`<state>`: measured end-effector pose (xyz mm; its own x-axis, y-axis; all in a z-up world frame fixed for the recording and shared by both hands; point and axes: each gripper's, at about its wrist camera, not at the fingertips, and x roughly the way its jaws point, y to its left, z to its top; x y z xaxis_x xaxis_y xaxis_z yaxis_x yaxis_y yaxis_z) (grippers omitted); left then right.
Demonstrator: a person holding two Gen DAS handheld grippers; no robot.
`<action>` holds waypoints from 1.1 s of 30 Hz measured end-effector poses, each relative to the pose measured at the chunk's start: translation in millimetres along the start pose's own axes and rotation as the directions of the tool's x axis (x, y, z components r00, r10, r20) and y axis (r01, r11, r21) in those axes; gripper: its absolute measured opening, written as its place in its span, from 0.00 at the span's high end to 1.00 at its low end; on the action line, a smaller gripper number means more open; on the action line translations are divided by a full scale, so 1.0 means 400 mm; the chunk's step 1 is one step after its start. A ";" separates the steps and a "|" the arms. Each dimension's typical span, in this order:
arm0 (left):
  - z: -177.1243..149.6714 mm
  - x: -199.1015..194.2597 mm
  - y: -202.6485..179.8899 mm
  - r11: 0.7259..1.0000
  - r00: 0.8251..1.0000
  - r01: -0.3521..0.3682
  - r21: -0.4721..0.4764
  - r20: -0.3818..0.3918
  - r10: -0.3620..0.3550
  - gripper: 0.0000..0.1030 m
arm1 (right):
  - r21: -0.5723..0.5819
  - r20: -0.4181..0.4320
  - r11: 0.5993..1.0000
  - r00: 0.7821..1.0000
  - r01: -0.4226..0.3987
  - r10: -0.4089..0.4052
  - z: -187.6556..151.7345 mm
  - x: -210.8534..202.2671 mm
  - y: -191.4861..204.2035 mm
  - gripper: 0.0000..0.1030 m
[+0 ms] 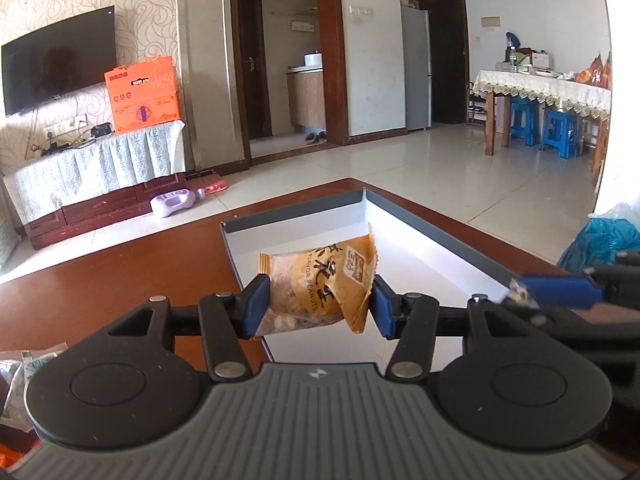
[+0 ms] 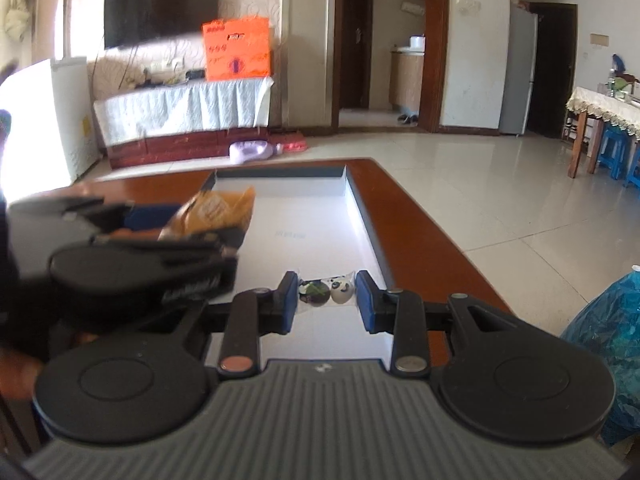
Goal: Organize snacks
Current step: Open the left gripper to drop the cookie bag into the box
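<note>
My left gripper [image 1: 320, 300] is shut on an orange peanut packet [image 1: 320, 284] and holds it above the near left part of a shallow white box with a grey rim [image 1: 424, 220]. In the right wrist view the left gripper [image 2: 132, 240] and the peanut packet [image 2: 216, 212] show blurred at the left over the box [image 2: 320, 216]. My right gripper [image 2: 326, 300] is shut on a small clear packet with panda-faced sweets [image 2: 326, 292], held over the near end of the box. The right gripper's blue finger [image 1: 560, 288] shows in the left wrist view with the small packet [image 1: 520, 294].
The box lies on a red-brown wooden table [image 2: 420, 240]. A blue plastic bag [image 2: 612, 340] sits at the right. More snack packets [image 1: 24, 368] lie at the table's left. Beyond are a TV stand [image 1: 96, 168], tiled floor and a dining table [image 1: 552, 88].
</note>
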<state>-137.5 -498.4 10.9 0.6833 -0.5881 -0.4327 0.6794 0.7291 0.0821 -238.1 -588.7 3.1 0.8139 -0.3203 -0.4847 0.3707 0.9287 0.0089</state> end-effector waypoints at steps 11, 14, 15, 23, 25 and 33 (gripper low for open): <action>0.003 0.006 -0.010 1.000 1.000 0.001 0.011 0.011 -0.001 0.22 | -0.015 -0.023 1.000 1.000 0.012 -0.012 -0.015 0.002 0.002 0.66; 0.006 -0.003 -0.013 1.000 0.999 0.013 0.013 0.033 -0.013 0.17 | -0.023 -0.024 1.000 1.000 0.003 -0.004 -0.016 0.001 0.009 0.66; 0.006 -0.008 -0.014 1.000 0.999 0.015 0.017 0.038 -0.016 0.17 | -0.030 -0.024 1.000 1.000 0.000 0.000 -0.016 0.000 0.013 0.66; 0.004 -0.021 -0.020 1.000 0.999 0.014 0.020 0.032 -0.015 0.15 | -0.058 -0.024 0.998 1.000 -0.006 0.005 -0.016 0.004 0.029 0.63; 0.005 -0.027 -0.017 1.000 0.999 0.013 0.018 0.032 -0.014 0.15 | -0.075 -0.018 0.997 1.000 -0.003 0.002 -0.017 0.002 0.037 0.60; 0.009 -0.053 -0.020 1.000 1.000 0.004 0.004 0.030 -0.005 0.14 | -0.093 0.024 0.996 1.000 0.015 -0.013 -0.017 -0.013 0.056 0.39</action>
<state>-156.4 -493.0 22.6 0.6879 -0.6016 -0.4061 0.6834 0.7252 0.0834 -237.3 -564.8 -0.2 0.8194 -0.3369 -0.4638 0.3402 0.9370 -0.0796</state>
